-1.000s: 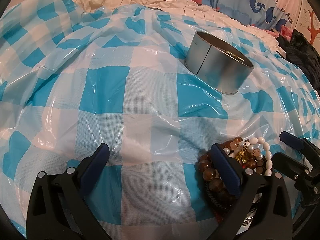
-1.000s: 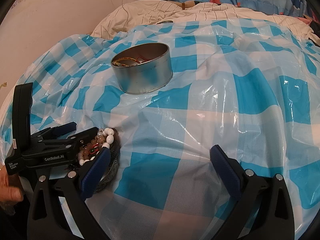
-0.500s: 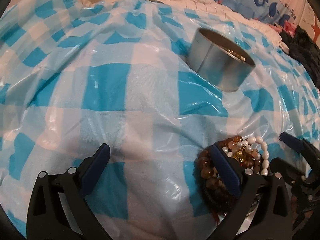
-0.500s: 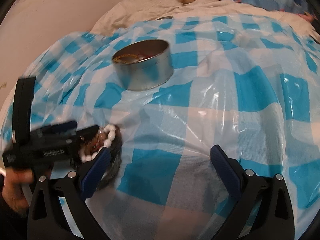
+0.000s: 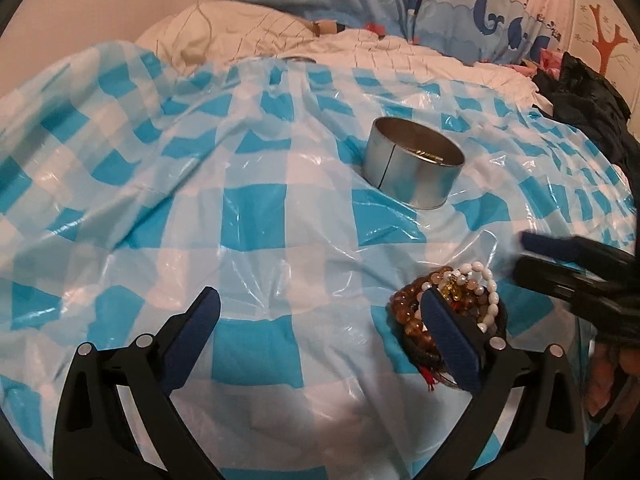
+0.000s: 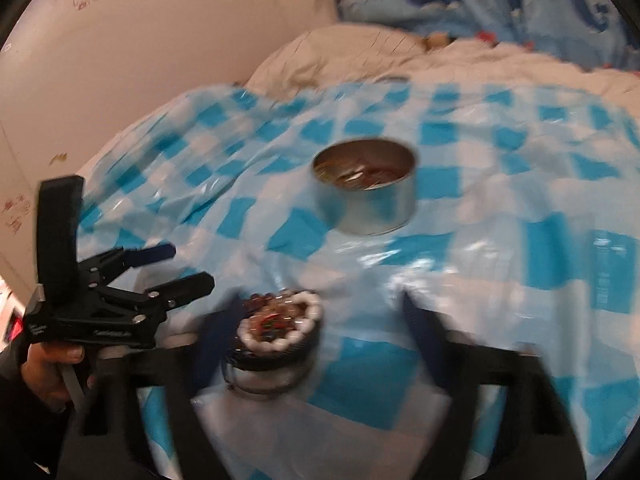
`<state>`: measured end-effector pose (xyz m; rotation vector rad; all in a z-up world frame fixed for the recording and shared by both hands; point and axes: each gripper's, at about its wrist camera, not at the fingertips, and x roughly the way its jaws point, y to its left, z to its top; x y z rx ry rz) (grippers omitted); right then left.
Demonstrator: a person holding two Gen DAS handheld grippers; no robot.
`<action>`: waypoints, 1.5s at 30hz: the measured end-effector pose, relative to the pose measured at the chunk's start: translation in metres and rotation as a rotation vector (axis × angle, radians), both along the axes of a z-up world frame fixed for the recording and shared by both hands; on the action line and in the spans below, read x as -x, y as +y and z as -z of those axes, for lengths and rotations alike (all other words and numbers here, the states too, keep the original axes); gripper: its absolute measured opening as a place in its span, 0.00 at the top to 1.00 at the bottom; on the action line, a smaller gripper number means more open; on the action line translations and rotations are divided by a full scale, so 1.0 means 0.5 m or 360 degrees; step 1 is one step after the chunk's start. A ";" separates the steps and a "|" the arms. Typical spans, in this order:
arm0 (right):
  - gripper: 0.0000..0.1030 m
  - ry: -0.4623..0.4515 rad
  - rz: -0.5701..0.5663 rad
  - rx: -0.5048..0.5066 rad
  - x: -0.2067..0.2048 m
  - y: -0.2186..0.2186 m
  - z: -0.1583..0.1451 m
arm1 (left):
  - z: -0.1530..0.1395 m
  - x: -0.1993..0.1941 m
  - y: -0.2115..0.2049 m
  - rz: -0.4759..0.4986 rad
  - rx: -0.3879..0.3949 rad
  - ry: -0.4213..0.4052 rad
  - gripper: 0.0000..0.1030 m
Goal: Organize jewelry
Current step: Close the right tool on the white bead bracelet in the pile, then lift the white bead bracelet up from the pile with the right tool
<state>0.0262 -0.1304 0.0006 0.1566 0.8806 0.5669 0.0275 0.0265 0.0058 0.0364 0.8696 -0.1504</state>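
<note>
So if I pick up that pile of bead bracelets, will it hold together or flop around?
The pile of bead bracelets is several loose strands, so it will probably sag and dangle. Round glossy beads may slip between pads. Strands seem tangled, so others may come along, or drop off partway.

Bed (image 5: 420,60) covered by blue-white checked plastic sheet (image 5: 248,216). On sheet: round metal tin (image 5: 414,172), well apart pile of bead bracelets (image 5: 460,296).
</note>
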 end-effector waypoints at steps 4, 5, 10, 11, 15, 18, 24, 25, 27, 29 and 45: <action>0.70 0.0101 -0.0026 -0.0020 -0.015 0.015 0.029 | -0.007 0.011 0.010 0.0018 0.0007 -0.0009 0.06; 0.70 0.0115 -0.0024 -0.0020 -0.015 0.015 0.034 | -0.007 0.011 0.012 0.0013 0.0000 -0.0008 0.06; 0.90 0.0113 -0.0031 -0.0078 -0.011 0.008 0.036 | -0.003 0.015 -0.002 -0.0006 -0.0102 -0.0026 0.06; 0.90 0.0101 -0.0031 -0.0083 -0.007 0.008 0.034 | -0.003 0.017 -0.007 -0.0005 -0.0130 -0.0036 0.06; 0.92 0.0043 -0.0020 -0.0080 0.002 0.005 0.025 | -0.007 0.024 -0.018 0.0006 -0.0195 -0.0072 0.06; 0.92 0.0014 -0.0014 -0.0088 0.008 0.002 0.020 | -0.009 0.027 -0.018 0.0010 -0.0217 -0.0081 0.06; 0.92 -0.0030 0.0000 -0.0099 0.015 -0.002 0.013 | -0.012 0.028 -0.017 0.0007 -0.0199 -0.0083 0.06; 0.92 -0.0039 0.0000 -0.0102 0.016 -0.002 0.011 | -0.012 0.027 -0.017 0.0006 -0.0201 -0.0082 0.06; 0.92 -0.0052 -0.0004 -0.0109 0.018 -0.002 0.006 | -0.010 0.028 -0.019 0.0009 -0.0209 -0.0078 0.06; 0.92 -0.0068 -0.0007 -0.0117 0.020 -0.002 0.001 | -0.009 0.027 -0.019 0.0010 -0.0213 -0.0076 0.06; 0.92 -0.0199 0.0112 -0.0257 0.037 -0.065 -0.060 | 0.004 0.014 -0.033 0.0069 -0.0119 -0.0016 0.06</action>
